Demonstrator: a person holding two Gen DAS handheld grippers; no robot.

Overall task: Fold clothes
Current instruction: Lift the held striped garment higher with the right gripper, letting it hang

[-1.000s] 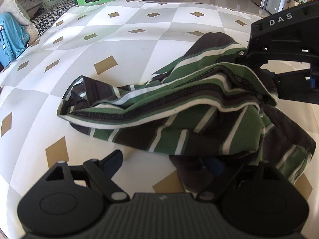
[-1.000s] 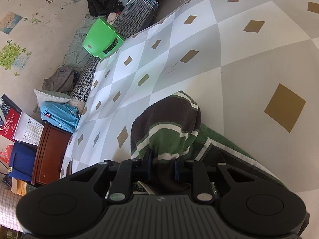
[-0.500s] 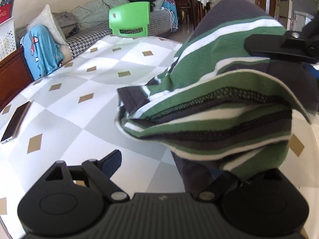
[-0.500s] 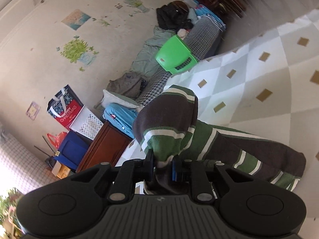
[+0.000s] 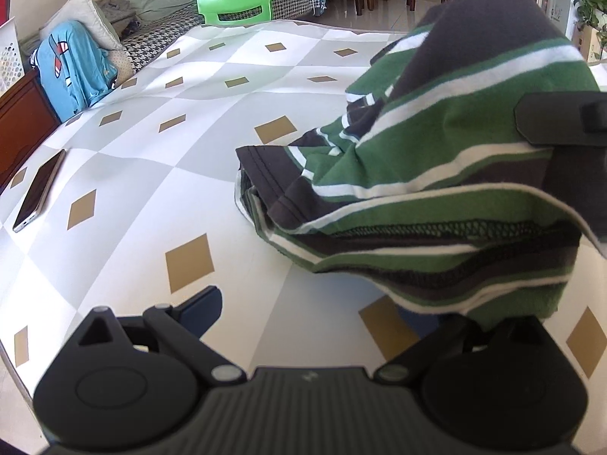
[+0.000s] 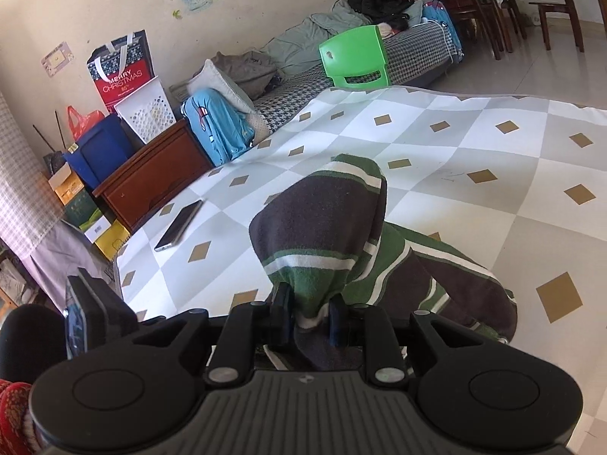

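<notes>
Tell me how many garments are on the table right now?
1: the striped shirt, pinched in the right tool, bunched over the checked tablecloth. The left tool is open beneath its hanging edge. Another piece could be hidden under the folds.

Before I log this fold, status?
Right gripper shut on green, brown and white striped garment, lifted. Left gripper open beneath it. Dark slim phone lies clear.

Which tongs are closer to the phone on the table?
Left. The left tongs hover open near the phone; the right tongs grip the striped shirt farther over.
</notes>
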